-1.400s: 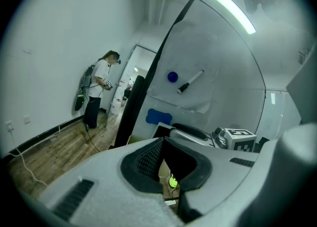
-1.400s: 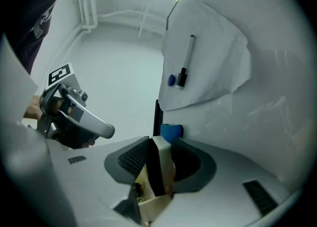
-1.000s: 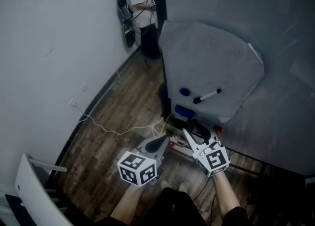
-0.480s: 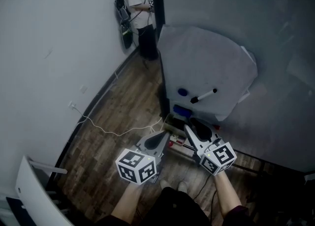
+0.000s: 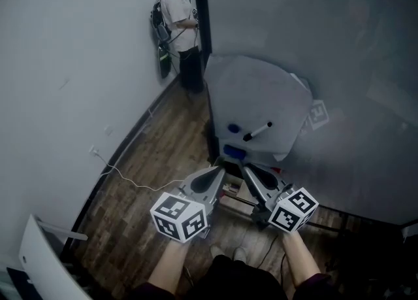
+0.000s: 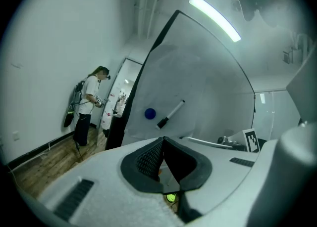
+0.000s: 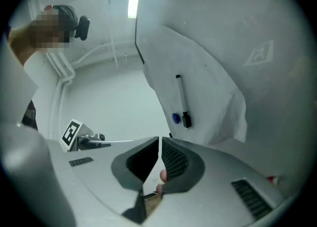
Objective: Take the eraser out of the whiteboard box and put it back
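Observation:
A whiteboard [image 5: 261, 96] leans against the grey wall, with a black-capped marker [image 5: 257, 131] and a round blue magnet [image 5: 233, 128] stuck on it. A blue block [image 5: 234, 151], the eraser by its look, sits in the holder at the board's lower edge. My left gripper [image 5: 219, 170] points at the board's base, jaws shut and empty, well short of the block. My right gripper [image 5: 245, 169] is beside it; its jaws are closing, almost together, with nothing between them. Marker [image 6: 171, 114] and magnet [image 6: 149, 114] show past the left gripper [image 6: 162, 141], and the marker [image 7: 182, 100] past the right gripper [image 7: 159, 142].
A person [image 5: 179, 24] with a backpack stands at the far wall beside a dark door frame [image 5: 199, 11]. A white cable [image 5: 130, 178] trails over the wooden floor. A white panel [image 5: 39, 259] stands at the lower left. A square marker tag [image 5: 318, 114] is on the wall.
Both grippers have risen toward the board's lower edge. The right gripper has rolled, and its jaws have gone from wide open to nearly together.

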`<state>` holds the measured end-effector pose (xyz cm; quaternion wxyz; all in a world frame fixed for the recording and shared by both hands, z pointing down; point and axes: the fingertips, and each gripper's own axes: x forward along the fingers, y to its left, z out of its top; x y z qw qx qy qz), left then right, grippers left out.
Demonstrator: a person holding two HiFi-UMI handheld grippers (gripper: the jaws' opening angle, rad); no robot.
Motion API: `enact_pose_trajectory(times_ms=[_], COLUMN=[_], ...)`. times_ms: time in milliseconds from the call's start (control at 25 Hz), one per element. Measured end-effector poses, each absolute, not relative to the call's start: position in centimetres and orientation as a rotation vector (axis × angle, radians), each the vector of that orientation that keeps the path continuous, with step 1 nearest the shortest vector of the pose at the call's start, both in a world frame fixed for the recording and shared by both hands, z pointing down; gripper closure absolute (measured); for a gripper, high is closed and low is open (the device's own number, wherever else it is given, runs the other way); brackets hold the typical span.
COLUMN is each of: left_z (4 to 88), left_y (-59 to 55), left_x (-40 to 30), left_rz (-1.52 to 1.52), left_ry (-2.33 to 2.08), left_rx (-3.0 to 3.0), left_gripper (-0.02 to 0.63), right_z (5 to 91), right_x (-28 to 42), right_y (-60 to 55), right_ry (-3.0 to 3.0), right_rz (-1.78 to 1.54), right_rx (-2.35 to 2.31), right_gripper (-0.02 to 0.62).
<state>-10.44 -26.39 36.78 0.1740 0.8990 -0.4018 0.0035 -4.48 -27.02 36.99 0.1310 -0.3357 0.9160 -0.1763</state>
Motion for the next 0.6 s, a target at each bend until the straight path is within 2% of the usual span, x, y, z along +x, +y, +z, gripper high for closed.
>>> enact_pose_trajectory(times_ms=[600], left_z=[34.7], left_y=[-26.0], left_x=[-8.9], left_rz=[-0.013], left_ry=[-1.15], left_rx=[2.599], left_gripper=[0.6], right_z=[35.0], right_x=[-3.0], right_y=[-25.5], right_ry=[2.542], right_rz=[-0.653], right_rx=[-0.846], right_gripper=[0.592])
